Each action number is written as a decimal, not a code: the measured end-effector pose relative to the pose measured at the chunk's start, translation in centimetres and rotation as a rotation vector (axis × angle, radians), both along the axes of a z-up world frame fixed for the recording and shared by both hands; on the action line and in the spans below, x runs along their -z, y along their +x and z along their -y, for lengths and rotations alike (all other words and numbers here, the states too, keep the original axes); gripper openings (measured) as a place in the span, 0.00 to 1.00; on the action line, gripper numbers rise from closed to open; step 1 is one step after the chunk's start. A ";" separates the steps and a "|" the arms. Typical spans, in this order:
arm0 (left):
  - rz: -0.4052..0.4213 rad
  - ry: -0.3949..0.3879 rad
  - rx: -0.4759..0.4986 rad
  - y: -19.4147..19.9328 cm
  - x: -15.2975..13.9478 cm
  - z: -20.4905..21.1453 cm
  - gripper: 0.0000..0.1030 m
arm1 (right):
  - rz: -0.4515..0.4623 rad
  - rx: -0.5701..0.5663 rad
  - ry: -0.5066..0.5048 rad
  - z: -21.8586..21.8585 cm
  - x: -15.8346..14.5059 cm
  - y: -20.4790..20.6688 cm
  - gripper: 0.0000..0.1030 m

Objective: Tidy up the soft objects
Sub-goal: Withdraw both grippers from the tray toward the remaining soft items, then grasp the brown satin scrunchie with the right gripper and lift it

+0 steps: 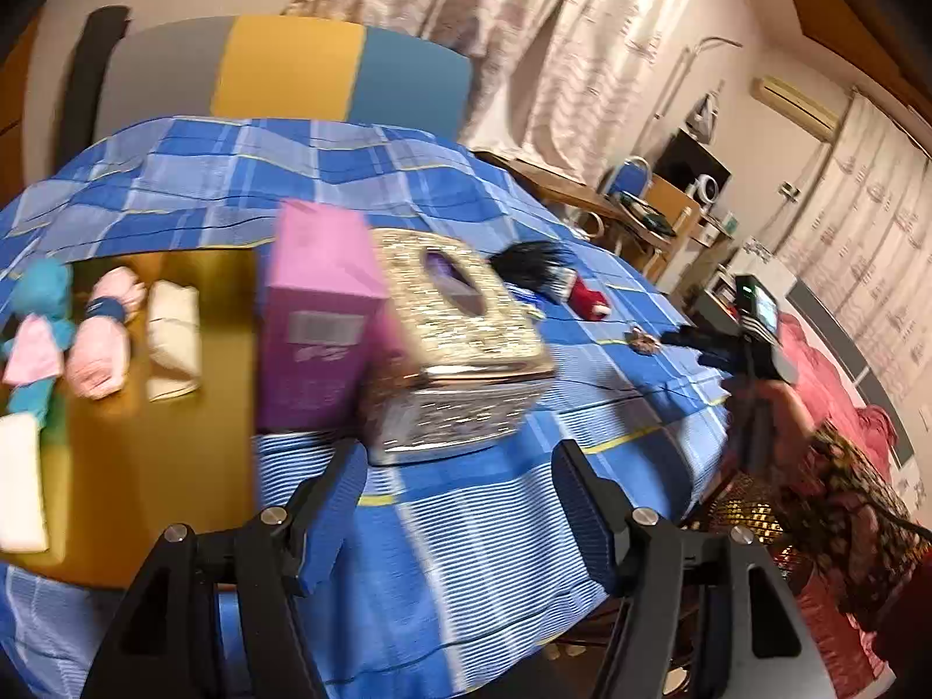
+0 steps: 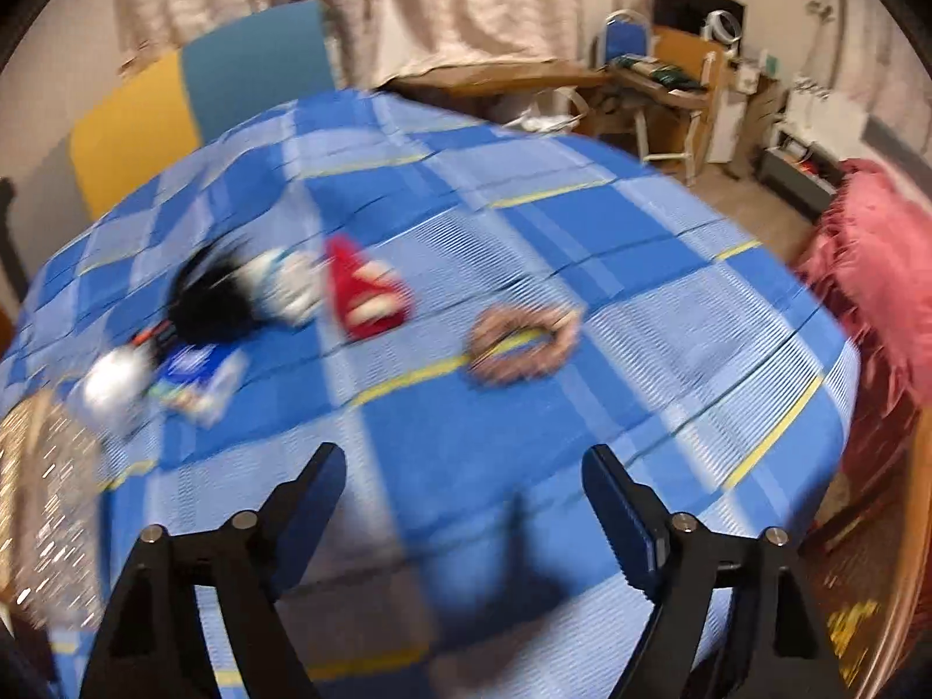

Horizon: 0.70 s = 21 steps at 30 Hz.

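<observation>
The left tool (image 1: 460, 501) hovers level over the checked desk (image 1: 501, 489), fingers spread wide and empty, near the glittery tissue box (image 1: 460, 349); rolled cloths (image 1: 105, 338) lie on the gold tray (image 1: 221, 384). The right tool (image 2: 463, 501) hangs wide open above the desk, holding nothing, apart from the red sock (image 2: 367, 291) and hair tie (image 2: 524, 338).

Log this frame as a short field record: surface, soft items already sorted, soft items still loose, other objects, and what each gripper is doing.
surface: blue checked tablecloth
sorted: pink roll, cream roll and blue toy lying on a golden tray
loose: red sock, hair tie, black furry item
other objects: pink box beside a glittery tissue box
left gripper: open, holding nothing
right gripper: open, holding nothing, above the cloth
image quality: motion blur in both views
</observation>
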State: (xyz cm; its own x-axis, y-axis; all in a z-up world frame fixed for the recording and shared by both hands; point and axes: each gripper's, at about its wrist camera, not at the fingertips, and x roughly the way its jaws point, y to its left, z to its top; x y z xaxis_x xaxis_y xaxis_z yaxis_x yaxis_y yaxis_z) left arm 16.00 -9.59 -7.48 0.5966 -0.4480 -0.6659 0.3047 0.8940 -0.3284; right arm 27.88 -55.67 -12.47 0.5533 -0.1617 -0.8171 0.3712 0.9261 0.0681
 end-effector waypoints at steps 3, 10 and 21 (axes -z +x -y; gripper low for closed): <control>0.008 0.011 0.033 0.6 -0.5 2.1 0.65 | -0.008 0.012 0.036 2.5 1.0 1.8 0.87; 0.007 0.036 0.101 3.1 -1.6 7.3 0.65 | -0.039 -0.010 0.092 4.6 4.0 6.5 0.87; -0.001 0.013 0.190 6.8 -2.7 15.2 0.65 | -0.105 -0.002 0.133 5.5 5.7 7.9 0.40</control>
